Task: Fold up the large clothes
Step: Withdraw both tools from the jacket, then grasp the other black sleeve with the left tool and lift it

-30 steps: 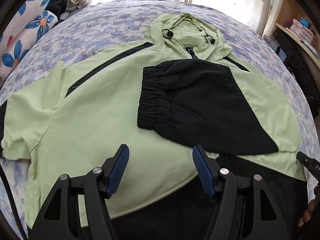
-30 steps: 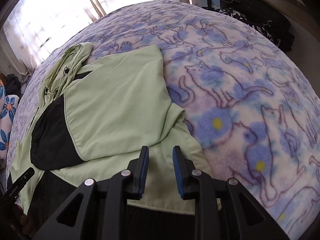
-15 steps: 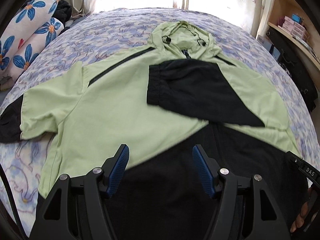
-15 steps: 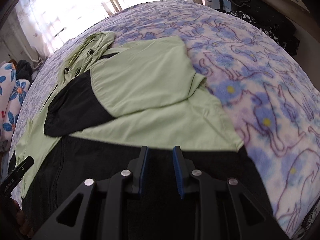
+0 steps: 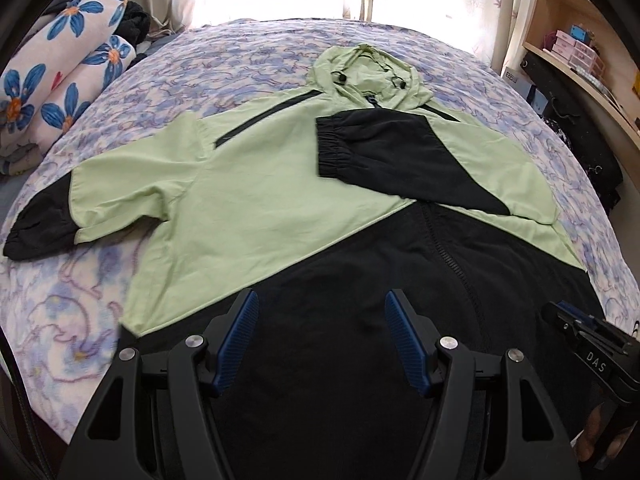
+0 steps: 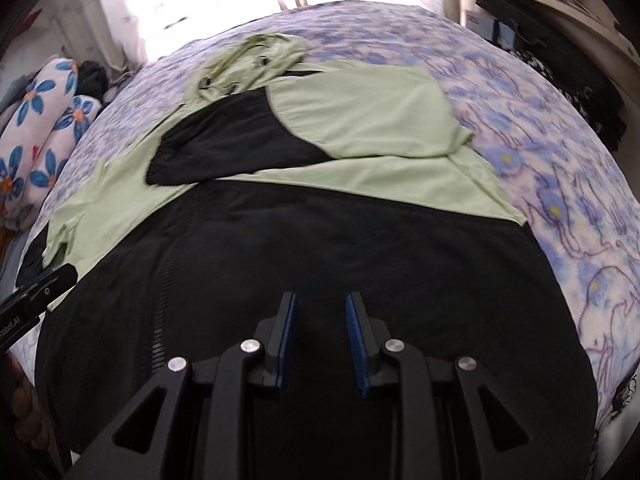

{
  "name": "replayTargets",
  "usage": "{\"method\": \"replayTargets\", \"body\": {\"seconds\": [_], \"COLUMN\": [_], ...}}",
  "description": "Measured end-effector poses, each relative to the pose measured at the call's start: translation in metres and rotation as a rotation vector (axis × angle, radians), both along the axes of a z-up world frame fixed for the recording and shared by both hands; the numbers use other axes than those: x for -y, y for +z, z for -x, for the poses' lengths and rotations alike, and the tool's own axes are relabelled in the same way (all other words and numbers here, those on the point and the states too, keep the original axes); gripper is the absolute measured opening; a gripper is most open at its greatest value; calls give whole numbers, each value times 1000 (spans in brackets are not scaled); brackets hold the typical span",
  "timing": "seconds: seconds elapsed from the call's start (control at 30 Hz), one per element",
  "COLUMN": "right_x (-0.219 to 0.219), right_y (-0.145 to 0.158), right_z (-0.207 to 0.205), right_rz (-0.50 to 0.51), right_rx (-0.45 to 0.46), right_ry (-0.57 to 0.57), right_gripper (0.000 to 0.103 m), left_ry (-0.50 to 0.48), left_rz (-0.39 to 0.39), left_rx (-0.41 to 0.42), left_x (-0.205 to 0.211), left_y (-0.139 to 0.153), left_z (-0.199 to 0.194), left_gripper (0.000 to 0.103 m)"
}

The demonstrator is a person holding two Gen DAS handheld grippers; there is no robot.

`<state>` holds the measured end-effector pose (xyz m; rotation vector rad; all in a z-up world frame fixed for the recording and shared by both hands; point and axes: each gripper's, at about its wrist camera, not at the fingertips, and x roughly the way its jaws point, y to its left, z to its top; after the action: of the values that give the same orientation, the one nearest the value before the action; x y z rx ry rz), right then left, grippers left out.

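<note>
1. While it lies spread flat on the bed point(image 5: 248, 52), front up with the hood at the far end, one green-and-black jacket point(image 5: 256, 200) is set out for folding; the black lower panel sits nearest the cameras.
2. Sleeves, two: the right sleeve point(image 5: 400, 160) is folded across the chest, its black cuff near the zip, likely the first fold made; the left sleeve point(image 5: 80, 196) lies stretched out to the left, not yet folded.
3. Left gripper point(image 5: 320, 340), one: jaws parted wide, nothing between the pads, hanging above the near black hem.
4. Right gripper point(image 6: 320, 336), one: jaws narrowly parted, gripping nothing, over the same black panel, well to the right.
5. Both are free, probably to reposition for the next fold.
6. Hood drawcord toggles, two visible.
7. Floral pillows point(image 5: 60, 80), two, rolled at far left, clear of the work.
8. Shelf point(image 5: 580, 60), one, far right.
</note>
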<state>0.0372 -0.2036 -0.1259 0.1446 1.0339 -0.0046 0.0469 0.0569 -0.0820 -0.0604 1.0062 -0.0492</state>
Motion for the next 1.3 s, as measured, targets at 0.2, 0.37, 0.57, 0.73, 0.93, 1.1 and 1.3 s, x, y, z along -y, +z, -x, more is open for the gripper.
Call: {"method": "replayTargets", "body": {"seconds": [0.2, 0.37, 0.57, 0.73, 0.93, 1.1, 1.3], "right_x": [-44, -87, -139, -182, -233, -268, -297], "right_y": [18, 27, 33, 32, 32, 32, 22], "right_z": [2, -6, -22, -37, -57, -69, -75], "right_rz": [20, 50, 50, 51, 32, 7, 14], "right_rx": [35, 62, 80, 85, 100, 118, 103], "right_ry": [97, 176, 264, 330, 395, 435, 486], "right_gripper": [25, 25, 25, 25, 26, 26, 26], "left_ry": [61, 133, 227, 303, 349, 371, 491], "left_rz": [40, 79, 125, 177, 269, 385, 523], "left_rx": [-7, -18, -29, -38, -51, -36, -7], "left_x": [-45, -91, -154, -208, -264, -312, -382], "left_y": [4, 0, -11, -23, -41, -56, -78], "left_z": [10, 14, 11, 3, -9, -23, -35], "left_gripper": [64, 65, 65, 65, 64, 65, 65]}}
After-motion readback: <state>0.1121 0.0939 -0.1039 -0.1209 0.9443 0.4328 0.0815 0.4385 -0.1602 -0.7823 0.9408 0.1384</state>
